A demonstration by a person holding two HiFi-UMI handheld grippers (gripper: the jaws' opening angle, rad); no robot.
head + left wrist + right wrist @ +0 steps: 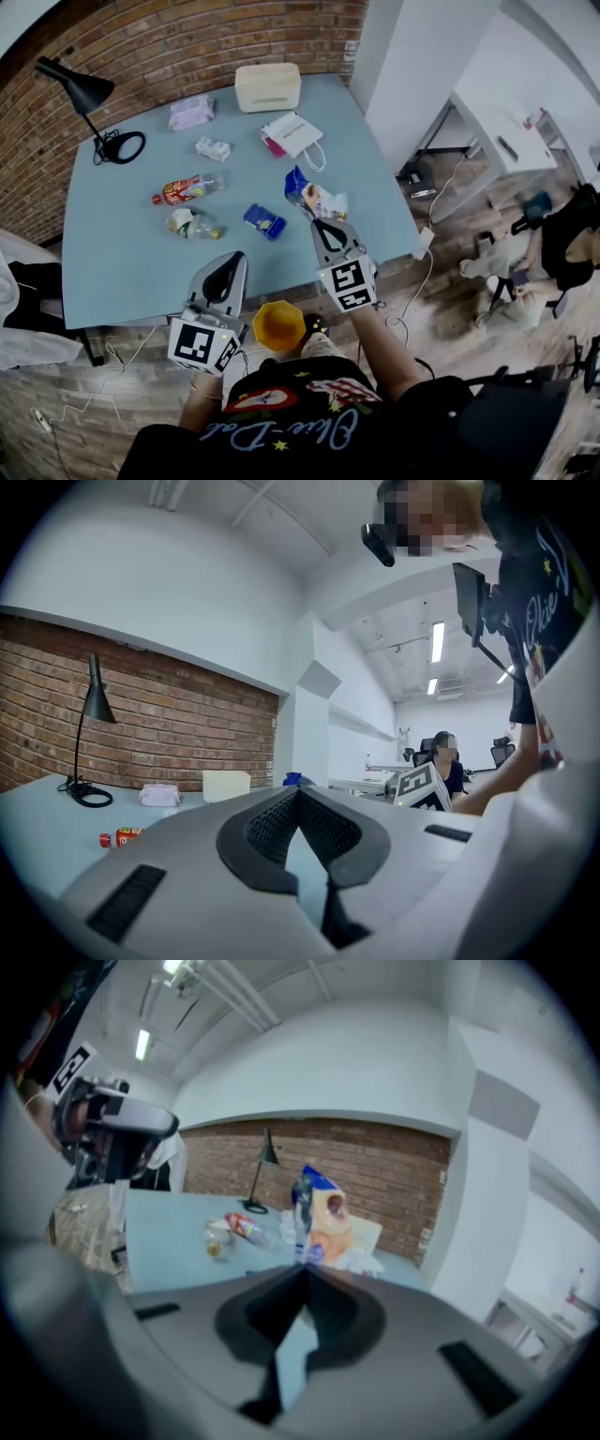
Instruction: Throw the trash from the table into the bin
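Observation:
My right gripper (323,221) is shut on a blue and orange snack bag (309,195), which it holds above the near right part of the light blue table (122,272). In the right gripper view the snack bag (323,1213) stands upright just past the closed tips of the right gripper (302,1267). My left gripper (234,255) hangs at the table's front edge, shut with nothing in it; the left gripper view shows the left gripper (300,789) with its tips together. A yellow bin (278,325) sits below the table edge between the two grippers.
On the table lie a red-labelled bottle (187,189), a crushed bottle (192,225), a blue packet (264,221), a small white packet (213,148), a pink pack (191,112), a white paper bag (293,134), a cream box (268,86) and a black lamp (89,94).

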